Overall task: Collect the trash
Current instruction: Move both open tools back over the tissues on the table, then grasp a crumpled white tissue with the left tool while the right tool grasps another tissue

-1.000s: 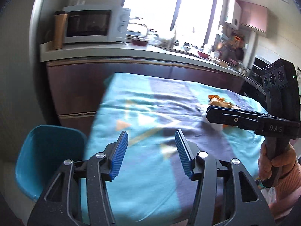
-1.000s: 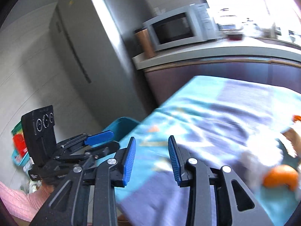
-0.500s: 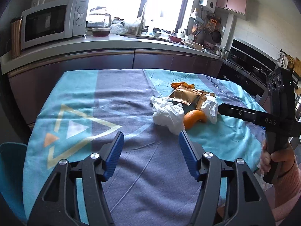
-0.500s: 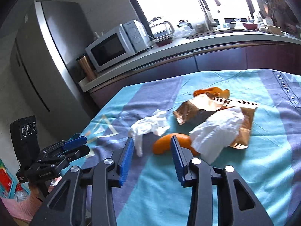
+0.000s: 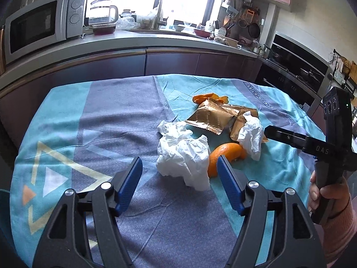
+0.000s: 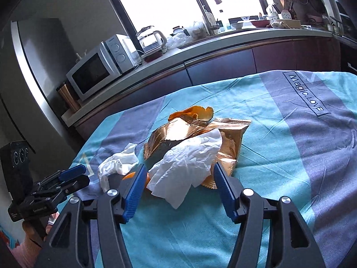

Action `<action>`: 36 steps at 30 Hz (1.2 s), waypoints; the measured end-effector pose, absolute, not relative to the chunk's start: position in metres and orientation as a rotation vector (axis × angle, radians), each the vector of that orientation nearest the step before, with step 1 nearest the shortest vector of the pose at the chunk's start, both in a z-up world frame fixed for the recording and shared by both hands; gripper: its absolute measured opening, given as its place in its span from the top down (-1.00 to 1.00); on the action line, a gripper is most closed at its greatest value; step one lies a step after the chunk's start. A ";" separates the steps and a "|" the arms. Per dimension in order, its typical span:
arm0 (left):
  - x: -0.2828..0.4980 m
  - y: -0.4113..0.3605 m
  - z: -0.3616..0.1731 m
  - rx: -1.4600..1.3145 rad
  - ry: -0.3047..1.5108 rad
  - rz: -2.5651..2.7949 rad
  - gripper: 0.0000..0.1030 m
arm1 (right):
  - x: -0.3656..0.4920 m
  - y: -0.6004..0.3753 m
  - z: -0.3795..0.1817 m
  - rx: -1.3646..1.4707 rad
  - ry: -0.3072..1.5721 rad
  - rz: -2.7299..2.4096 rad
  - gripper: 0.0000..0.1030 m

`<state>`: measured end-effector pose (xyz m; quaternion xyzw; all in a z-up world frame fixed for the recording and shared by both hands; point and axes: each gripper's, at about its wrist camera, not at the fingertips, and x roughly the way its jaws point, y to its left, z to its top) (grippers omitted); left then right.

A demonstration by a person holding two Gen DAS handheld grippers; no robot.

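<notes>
Jaws: left gripper (image 5: 179, 174) and right gripper (image 6: 178, 186) both stood wide open, holding nothing.
Trash: crumpled white paper tissue (image 6: 189, 160) lay on gold foil wrappers (image 6: 191, 131) mid-table, lengthwise toward the right gripper.
Risk: closing might snag the teal-and-purple tablecloth (image 6: 279, 122), or pinch only a loose tissue corner.
Neighbours: orange peel (image 5: 223, 156) touching.

The white tissue (image 6: 187, 163) hides most of the orange peel (image 6: 131, 176) and gold wrappers (image 6: 178, 131).

Table (image 5: 125, 116): tissues (image 5: 183, 156), peel (image 5: 225, 154), wrappers (image 5: 214, 117) clustered together on it.
Behind: counter (image 5: 133, 38) bearing microwave (image 5: 42, 22), kettle (image 5: 102, 11).
</notes>
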<state>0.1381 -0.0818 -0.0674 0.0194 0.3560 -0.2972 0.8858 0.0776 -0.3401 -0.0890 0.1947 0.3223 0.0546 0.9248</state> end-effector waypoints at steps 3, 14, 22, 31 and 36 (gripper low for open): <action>0.145 -0.089 -0.072 0.053 0.755 -0.607 -0.33 | 0.082 -0.340 -0.091 0.405 0.665 0.110 -0.21; 0.163 -0.102 -0.089 0.062 0.834 -0.588 0.23 | 0.092 -0.339 -0.098 0.411 0.706 0.128 0.24; 0.158 -0.100 -0.088 0.062 0.827 -0.589 0.70 | 0.087 -0.340 -0.096 0.419 0.693 0.148 0.64; 0.134 -0.086 -0.068 0.083 0.737 -0.569 0.73 | 0.066 -0.338 -0.080 0.418 0.631 0.176 0.67; 0.119 -0.071 -0.057 0.077 0.699 -0.561 0.73 | 0.058 -0.331 -0.071 0.407 0.605 0.208 0.67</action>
